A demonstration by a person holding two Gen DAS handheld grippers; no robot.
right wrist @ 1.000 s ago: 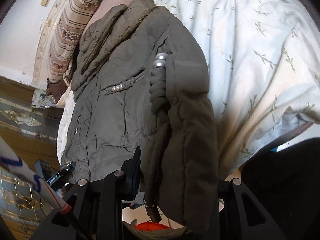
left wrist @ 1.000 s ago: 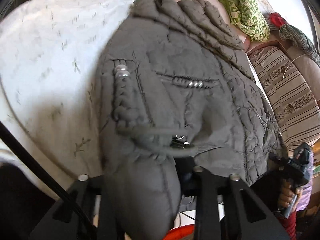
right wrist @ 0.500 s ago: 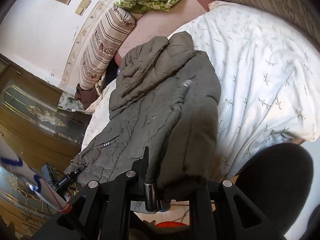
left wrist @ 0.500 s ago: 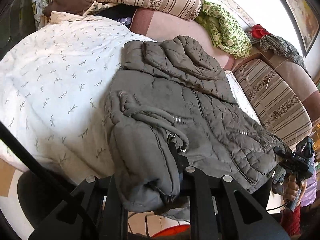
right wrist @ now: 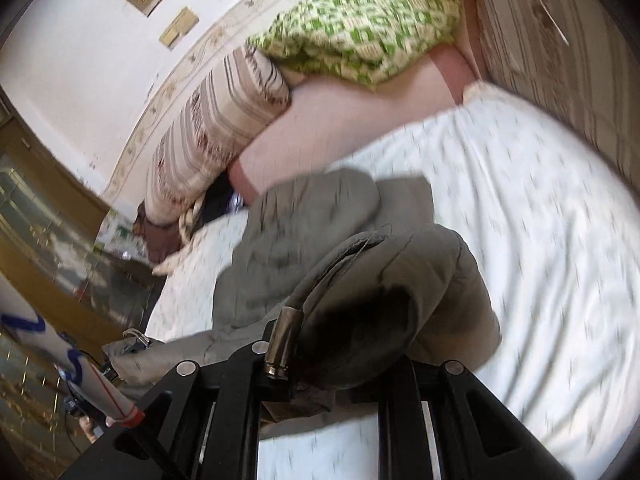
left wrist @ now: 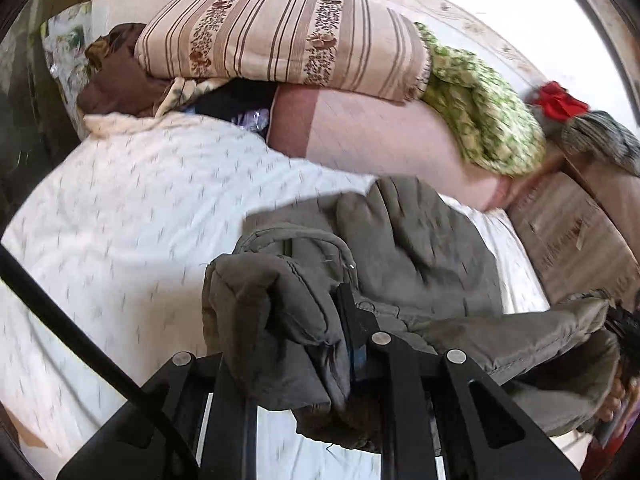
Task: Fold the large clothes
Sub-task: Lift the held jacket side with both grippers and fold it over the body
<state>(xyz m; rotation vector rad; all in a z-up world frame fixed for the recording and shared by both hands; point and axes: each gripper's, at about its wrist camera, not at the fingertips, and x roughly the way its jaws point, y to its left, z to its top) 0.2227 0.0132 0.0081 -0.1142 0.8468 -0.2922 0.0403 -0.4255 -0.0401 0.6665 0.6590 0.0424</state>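
Note:
A grey quilted jacket (left wrist: 416, 248) lies on a white bedsheet (left wrist: 120, 208) with a small leaf print. My left gripper (left wrist: 320, 344) is shut on one bottom corner of the jacket and holds it raised over the jacket's body. My right gripper (right wrist: 320, 344) is shut on the other bottom corner of the jacket (right wrist: 304, 232), with a metal cord end (right wrist: 278, 338) hanging by the fingers. The jacket's hem is lifted toward its collar end. The right gripper also shows at the right edge of the left wrist view (left wrist: 624, 328).
Striped cushions (left wrist: 280, 36), a green patterned blanket (left wrist: 480, 120) and a pink headboard pad (left wrist: 380, 136) line the far side of the bed. Brown clothing (left wrist: 116, 80) lies at the far left corner. A wooden cabinet (right wrist: 48, 208) stands left of the bed.
Both grippers have lifted the jacket's bottom edge up and carried it forward over the jacket toward the collar. The lower half now folds over the upper half. The view is blurred by motion.

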